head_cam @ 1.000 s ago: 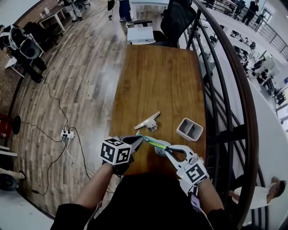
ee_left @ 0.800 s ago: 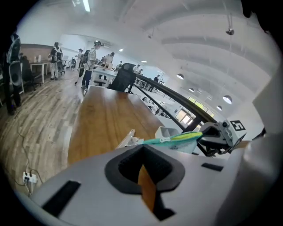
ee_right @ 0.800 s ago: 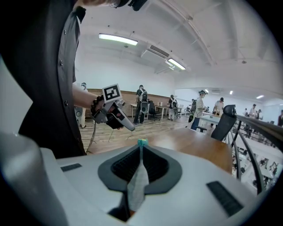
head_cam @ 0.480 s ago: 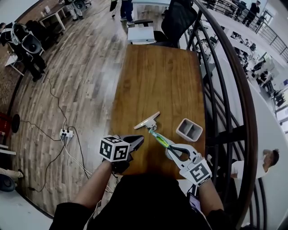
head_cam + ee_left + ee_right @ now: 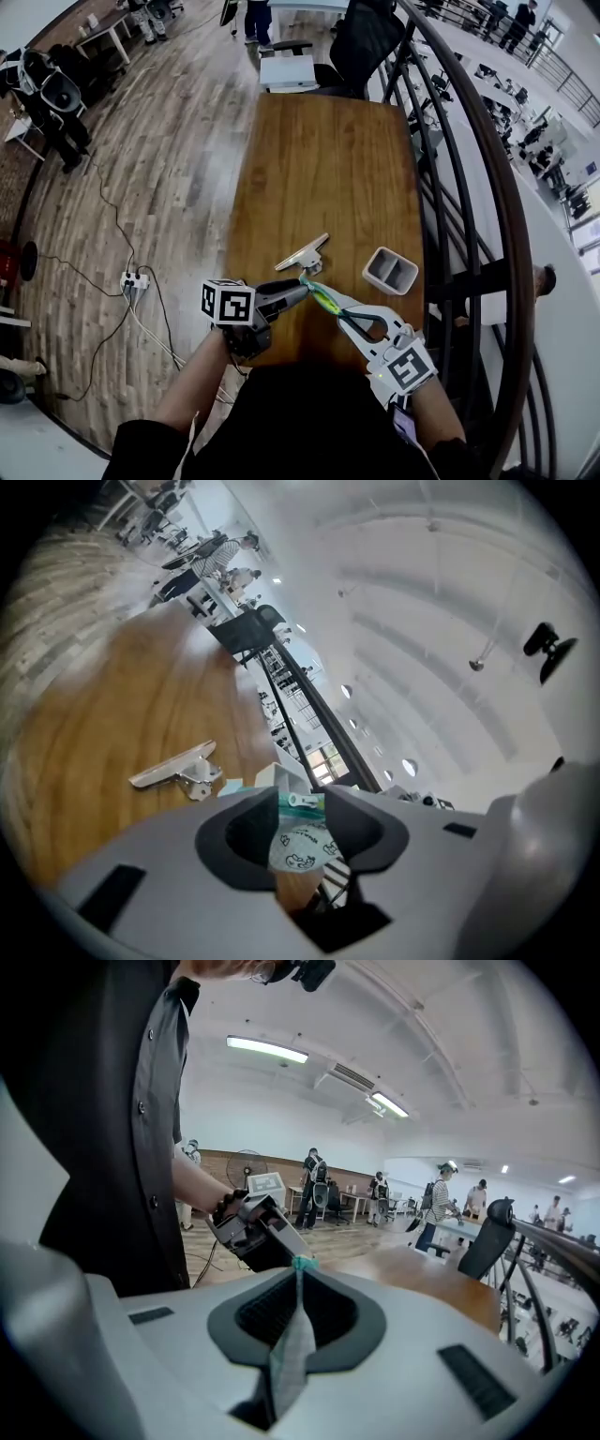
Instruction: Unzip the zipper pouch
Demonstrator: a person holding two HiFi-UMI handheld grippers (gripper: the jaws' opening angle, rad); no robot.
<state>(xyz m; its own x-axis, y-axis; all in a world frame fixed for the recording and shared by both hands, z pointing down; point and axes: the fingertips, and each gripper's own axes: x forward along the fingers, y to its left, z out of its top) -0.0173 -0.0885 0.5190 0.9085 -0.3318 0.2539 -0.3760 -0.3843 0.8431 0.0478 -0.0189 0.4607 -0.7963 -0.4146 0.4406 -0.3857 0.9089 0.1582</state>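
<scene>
Left gripper [image 5: 302, 288] jaws just opened, 1 pouch [image 5: 325, 300] between; right gripper [image 5: 346, 313] clamps pouch.

**Desk layout, seen from the near edge.**
The clip [image 5: 303, 254] lies in the near half of the desk [image 5: 319, 159]. A two-compartment box [image 5: 391, 271] stands to its right, by the right edge. The zipper pouch [image 5: 325, 299] is raised before the clip. A chair [image 5: 370, 37] stands behind the far edge.

Head camera: high, steeply down on table [image 5: 328, 169]. Gripper cameras: close, along own jaws. Shared by all: zipper pouch [image 5: 323, 298].
</scene>
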